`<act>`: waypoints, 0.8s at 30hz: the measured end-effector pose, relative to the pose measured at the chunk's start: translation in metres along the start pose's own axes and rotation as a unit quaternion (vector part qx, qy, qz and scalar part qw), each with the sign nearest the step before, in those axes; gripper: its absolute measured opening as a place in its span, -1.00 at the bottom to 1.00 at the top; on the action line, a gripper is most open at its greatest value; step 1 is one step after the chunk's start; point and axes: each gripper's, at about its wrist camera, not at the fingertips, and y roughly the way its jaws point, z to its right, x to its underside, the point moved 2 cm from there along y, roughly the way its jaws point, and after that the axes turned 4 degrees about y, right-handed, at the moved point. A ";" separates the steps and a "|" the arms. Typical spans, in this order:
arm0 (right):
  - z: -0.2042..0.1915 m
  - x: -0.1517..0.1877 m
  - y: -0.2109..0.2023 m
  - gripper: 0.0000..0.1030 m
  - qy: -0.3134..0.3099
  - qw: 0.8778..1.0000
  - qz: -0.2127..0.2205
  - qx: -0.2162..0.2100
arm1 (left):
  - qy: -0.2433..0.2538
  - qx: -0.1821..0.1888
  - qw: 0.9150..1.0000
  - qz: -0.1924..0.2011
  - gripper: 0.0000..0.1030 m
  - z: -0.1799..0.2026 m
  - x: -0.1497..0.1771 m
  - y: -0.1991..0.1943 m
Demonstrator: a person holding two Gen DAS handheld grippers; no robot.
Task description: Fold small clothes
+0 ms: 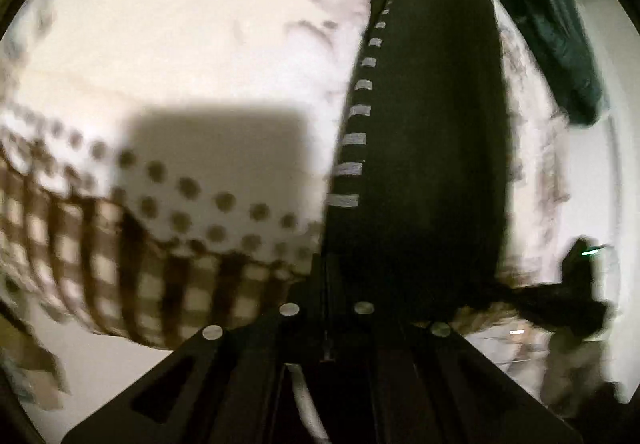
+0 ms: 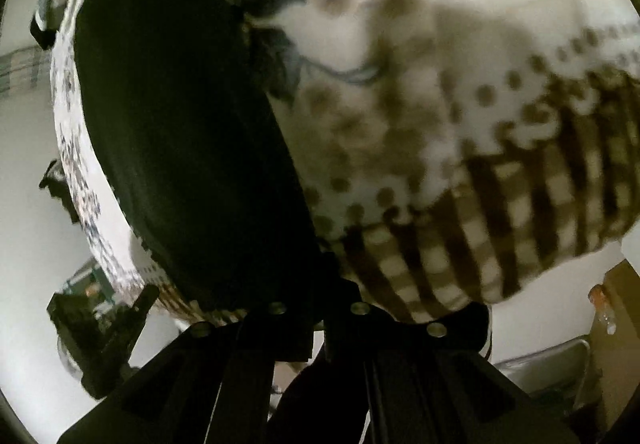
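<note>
A black garment [image 1: 428, 132] with a white-striped trim down its left edge lies stretched away from me over a white floral cloth [image 1: 224, 36]. My left gripper [image 1: 326, 264] is shut on the garment's near left corner, where the dark fabric runs into its fingertips. In the right wrist view the same black garment [image 2: 180, 116] narrows down to my right gripper [image 2: 330, 264], which is shut on its near edge. The other gripper shows as a dark shape at the side of each view, but the frames are blurred.
The floral cloth has a dotted band [image 1: 192, 188] and a brown checked border [image 2: 500, 228] that hangs over the near edge. A dark teal garment [image 1: 540, 24] lies at the far right. Pale floor [image 2: 28, 236] and a metal frame [image 2: 548, 364] show below.
</note>
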 end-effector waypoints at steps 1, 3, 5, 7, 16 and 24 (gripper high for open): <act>-0.001 -0.005 0.008 -0.78 -0.001 1.000 -0.020 0.010 | -0.013 0.016 1.000 0.000 -0.99 -0.002 -0.004 0.001; -0.001 -0.010 0.017 -0.35 -0.012 0.999 -0.036 0.014 | -0.018 0.039 0.999 0.003 -0.94 -0.002 -0.012 0.002; 0.001 -0.012 0.019 0.22 -0.017 0.999 -0.032 -0.011 | -0.017 0.047 0.999 0.006 -0.10 -0.001 -0.018 0.006; 0.008 -0.013 0.025 0.24 -0.010 0.998 -0.042 -0.042 | -0.020 0.071 0.997 0.009 0.32 -0.002 -0.023 0.015; 0.012 -0.023 0.052 0.33 -0.015 0.992 -0.057 -0.112 | 0.028 0.065 0.997 -0.031 0.28 0.028 -0.023 0.070; -0.006 -0.012 0.053 -0.51 -0.026 0.988 -0.059 -0.140 | 0.058 0.010 0.998 -0.012 -0.79 0.037 -0.011 0.051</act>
